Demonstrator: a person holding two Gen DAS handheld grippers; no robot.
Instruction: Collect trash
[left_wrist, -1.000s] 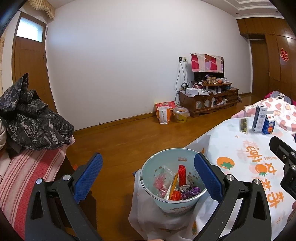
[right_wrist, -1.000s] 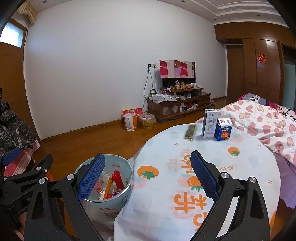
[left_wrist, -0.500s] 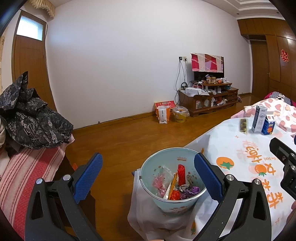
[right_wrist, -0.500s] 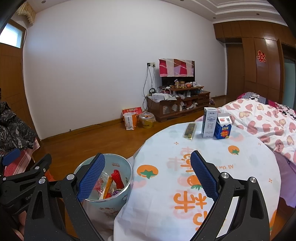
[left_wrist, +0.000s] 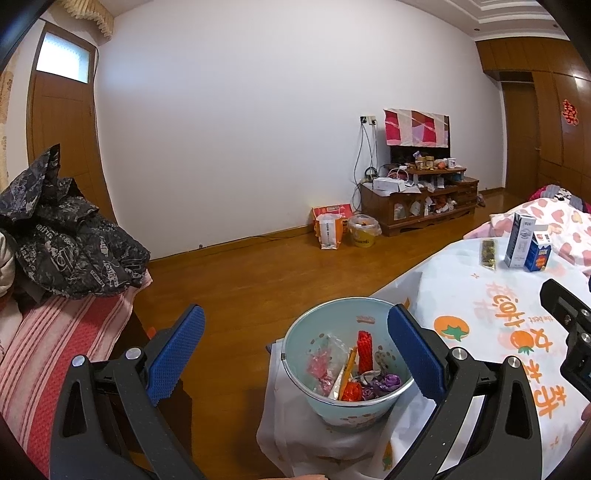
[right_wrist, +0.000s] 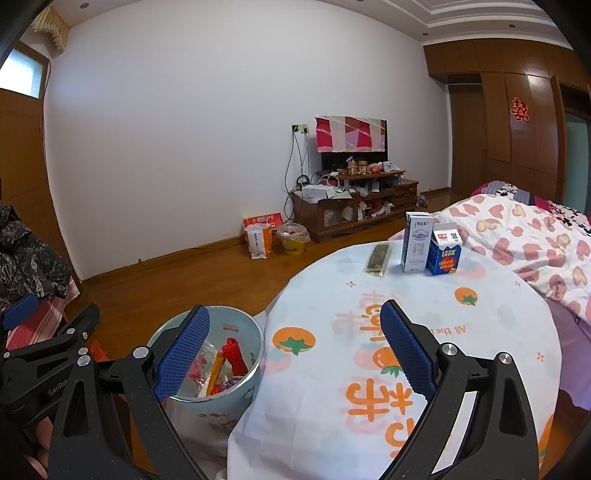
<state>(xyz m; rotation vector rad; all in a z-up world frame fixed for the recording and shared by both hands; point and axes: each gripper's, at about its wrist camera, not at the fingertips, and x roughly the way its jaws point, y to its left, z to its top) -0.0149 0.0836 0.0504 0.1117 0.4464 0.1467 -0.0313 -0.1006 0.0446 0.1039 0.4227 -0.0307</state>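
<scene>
A pale blue bin (left_wrist: 332, 317) (right_wrist: 243, 325) holding several wrappers stands beside the round table (right_wrist: 369, 369) with the orange-print cloth. At the table's far edge lie a dark snack wrapper (right_wrist: 377, 259) (left_wrist: 487, 252), a white milk carton (right_wrist: 415, 242) (left_wrist: 519, 240) and a blue carton (right_wrist: 445, 254) (left_wrist: 539, 254). My left gripper (left_wrist: 293, 352) is open and empty above the bin's left side. My right gripper (right_wrist: 293, 352) is open and empty, over the near table edge and the bin.
A bed with a heart-print quilt (right_wrist: 517, 236) lies to the right. A striped seat with a dark jacket (left_wrist: 62, 236) is on the left. A TV stand (right_wrist: 354, 206), a paper bag (right_wrist: 256, 242) and a yellow tub (right_wrist: 291, 240) stand along the far wall on the wooden floor.
Both views have drifted very slightly; the grippers stay open and nothing on the table or in the bin has moved.
</scene>
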